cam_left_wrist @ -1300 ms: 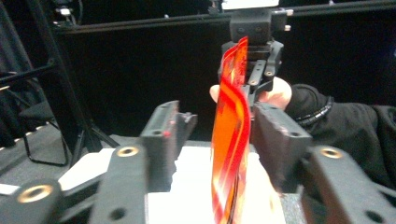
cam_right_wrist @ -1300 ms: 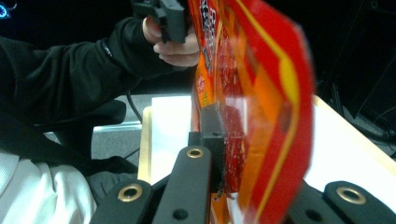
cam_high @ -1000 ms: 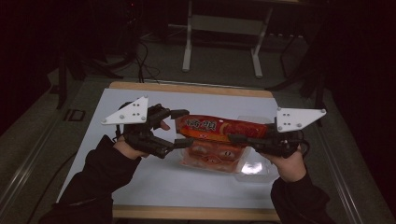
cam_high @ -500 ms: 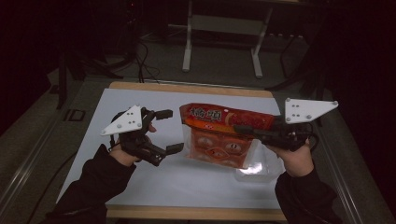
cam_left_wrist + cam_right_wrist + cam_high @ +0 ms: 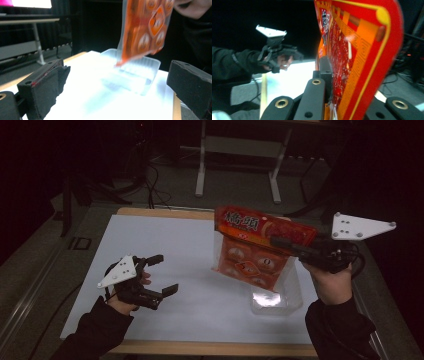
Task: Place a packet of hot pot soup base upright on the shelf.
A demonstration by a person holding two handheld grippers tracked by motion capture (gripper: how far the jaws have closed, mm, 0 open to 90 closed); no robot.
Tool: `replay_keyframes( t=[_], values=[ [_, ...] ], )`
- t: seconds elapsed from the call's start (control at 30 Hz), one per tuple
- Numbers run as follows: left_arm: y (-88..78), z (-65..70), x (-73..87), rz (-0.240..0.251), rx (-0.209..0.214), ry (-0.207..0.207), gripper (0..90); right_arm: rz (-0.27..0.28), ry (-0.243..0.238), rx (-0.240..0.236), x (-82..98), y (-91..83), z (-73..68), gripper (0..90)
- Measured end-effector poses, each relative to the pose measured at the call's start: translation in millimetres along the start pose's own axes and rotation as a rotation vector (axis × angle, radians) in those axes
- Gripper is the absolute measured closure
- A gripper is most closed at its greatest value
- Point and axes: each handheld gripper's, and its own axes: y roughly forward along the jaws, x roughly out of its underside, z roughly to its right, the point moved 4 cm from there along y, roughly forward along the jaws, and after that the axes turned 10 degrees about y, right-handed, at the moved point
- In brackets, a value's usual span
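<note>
The right gripper (image 5: 285,242) has its jaws clamped on the upper edge of a glossy red-and-orange plastic snack bag (image 5: 252,252) printed with round orange emblems, and holds it in the air so that it hangs tilted above a shallow clear plastic tray (image 5: 292,297) at the right side of the white desk (image 5: 165,245). In the left gripper view the bag's (image 5: 145,30) lower corner hangs just over the tray (image 5: 152,67), apparently clear of it, though the blur leaves this uncertain. The left gripper (image 5: 162,275) sits low over the desk at the left, well apart from the bag; its jaws have just been opening and stand wide with nothing between them. The step in hand looks like a one-handed lift of the bag off the tray, with the left side having let go. What follows probably calls for either carrying the bag clear of the tray and setting it flat on open desk, or bringing the left gripper back to the free lower edge to steady it, since a bag pinched at one edge tends to swing and twist.
</note>
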Motion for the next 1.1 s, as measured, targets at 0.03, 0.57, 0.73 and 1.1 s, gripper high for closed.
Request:
replay_keyframes(
  t=[0.03, 0.57, 0.73, 1.1],
  values=[
    [-2.3, 0.1, 7.0, -0.003, -0.014, -0.013, 2.2, 0.006, 0.003, 0.015, -0.9, -3.0, 0.8, 90.0],
    [-12.4, 5.3, 46.2, 0.001, -0.082, -0.049, 2.2, 0.081, 0.062, 0.275, 8.7, -43.7, 20.4, 90.0],
    [-13.8, 4.4, 56.2, -0.006, -0.095, -0.072, 2.2, 0.092, 0.090, 0.313, 19.5, -53.3, 26.3, 90.0],
    [-12.9, 3.4, 68.1, -0.009, -0.105, -0.084, 2.2, 0.102, 0.179, 0.410, 58.6, -64.7, 47.4, 90.0]
  ],
)
